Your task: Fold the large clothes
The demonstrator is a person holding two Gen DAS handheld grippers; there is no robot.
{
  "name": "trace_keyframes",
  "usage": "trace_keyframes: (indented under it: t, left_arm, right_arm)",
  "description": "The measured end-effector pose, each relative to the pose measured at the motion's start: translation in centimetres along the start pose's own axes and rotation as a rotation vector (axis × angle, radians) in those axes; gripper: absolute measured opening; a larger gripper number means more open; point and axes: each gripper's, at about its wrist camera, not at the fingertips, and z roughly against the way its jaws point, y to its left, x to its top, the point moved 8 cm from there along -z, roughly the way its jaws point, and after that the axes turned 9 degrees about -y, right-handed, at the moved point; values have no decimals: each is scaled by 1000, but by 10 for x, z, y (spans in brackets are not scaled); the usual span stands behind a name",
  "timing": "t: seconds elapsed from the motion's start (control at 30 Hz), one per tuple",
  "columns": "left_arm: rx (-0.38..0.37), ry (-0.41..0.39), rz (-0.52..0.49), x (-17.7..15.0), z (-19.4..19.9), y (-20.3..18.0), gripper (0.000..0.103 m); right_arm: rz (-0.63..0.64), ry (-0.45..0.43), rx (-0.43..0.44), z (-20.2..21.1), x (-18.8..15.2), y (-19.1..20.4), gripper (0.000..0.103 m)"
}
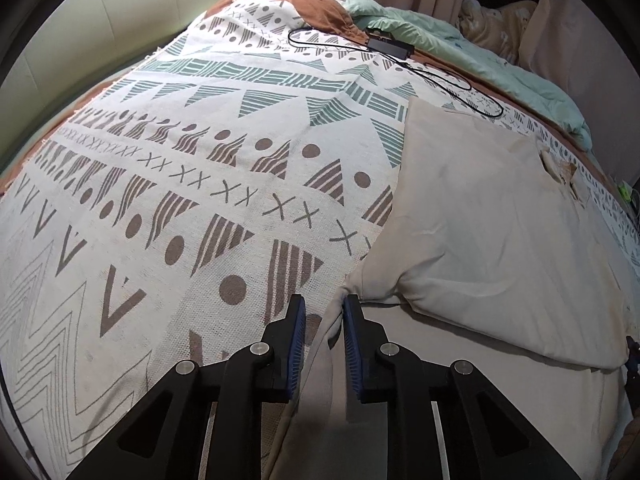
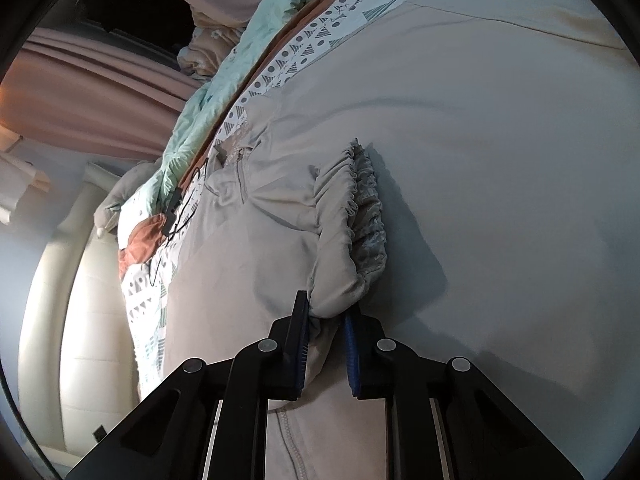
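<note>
A large beige jacket (image 1: 480,232) lies spread on a bed, over a patterned blanket (image 1: 180,160). In the left wrist view my left gripper (image 1: 323,304) is at the jacket's near left edge, with a bunched fold of beige cloth pinched between its blue pads. In the right wrist view the jacket body (image 2: 500,160) fills the frame, and its zip collar (image 2: 240,172) shows farther off. My right gripper (image 2: 325,312) is shut on a sleeve, whose gathered elastic cuff (image 2: 356,200) lies folded over onto the jacket body just ahead of the fingertips.
A black power adapter (image 1: 390,46) with looped cable lies on the blanket beyond the jacket. A mint quilt (image 1: 460,48) and a rust-brown cover (image 1: 320,12) are heaped at the far side. A cream padded headboard (image 1: 100,32) borders the bed, and pink curtains (image 2: 100,92) hang behind.
</note>
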Motion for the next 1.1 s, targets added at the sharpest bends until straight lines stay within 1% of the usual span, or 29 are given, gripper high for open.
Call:
trace_keyframes:
  t: [0.1, 0.13, 0.2, 0.23, 0.27, 0.33, 0.37, 0.4, 0.43, 0.47, 0.6, 0.73, 0.83, 0.97, 1.03, 1.1]
  left_arm:
    - [11, 13, 12, 0, 0, 0, 22]
    - [13, 20, 21, 0, 1, 0, 23]
    - [6, 28, 43, 1, 6, -1, 23]
    - [2, 26, 57, 2, 9, 0, 23]
    - [-3, 21, 68, 3, 13, -1, 24]
    - [-28, 10, 95, 5, 22, -3, 38]
    - [-38, 0, 109, 6, 28, -4, 60]
    - [-46, -18, 123, 7, 35, -5, 79]
    - [-55, -46, 135, 10, 43, -6, 85]
    - [-63, -74, 143, 13, 52, -8, 88]
    - [-107, -114, 148, 19, 77, -22, 88]
    - [-143, -121, 133, 16, 91, -42, 88]
    - [-170, -127, 118, 15, 101, -62, 88]
    - [-214, -144, 99, 16, 112, -94, 88]
    - [-232, -148, 85, 15, 115, -112, 88]
    - [-253, -153, 70, 13, 116, -130, 88]
  right_arm:
    - [-35, 21, -9, 1, 0, -3, 18]
    - [-44, 28, -8, 3, 1, -4, 21]
    - [-53, 32, 2, 9, 3, -3, 34]
    - [-51, 21, 7, 14, 6, -2, 45]
    - [-44, 2, 10, 21, 10, -2, 51]
    - [-24, -29, -1, 33, 17, -2, 54]
    - [-16, -43, -6, 40, 20, -2, 56]
    - [-10, -54, -6, 46, 23, -3, 57]
    - [-2, -63, -9, 52, 26, -4, 59]
    - [9, -70, -16, 58, 29, -6, 59]
    - [67, -108, -51, 82, 47, -15, 59]
    - [120, -169, -85, 110, 70, -26, 59]
    - [113, -203, -83, 132, 86, -42, 59]
    - [61, -252, -119, 160, 116, -71, 59]
    - [78, -270, -141, 174, 131, -83, 59]
    - [110, -289, -184, 187, 145, -93, 59]
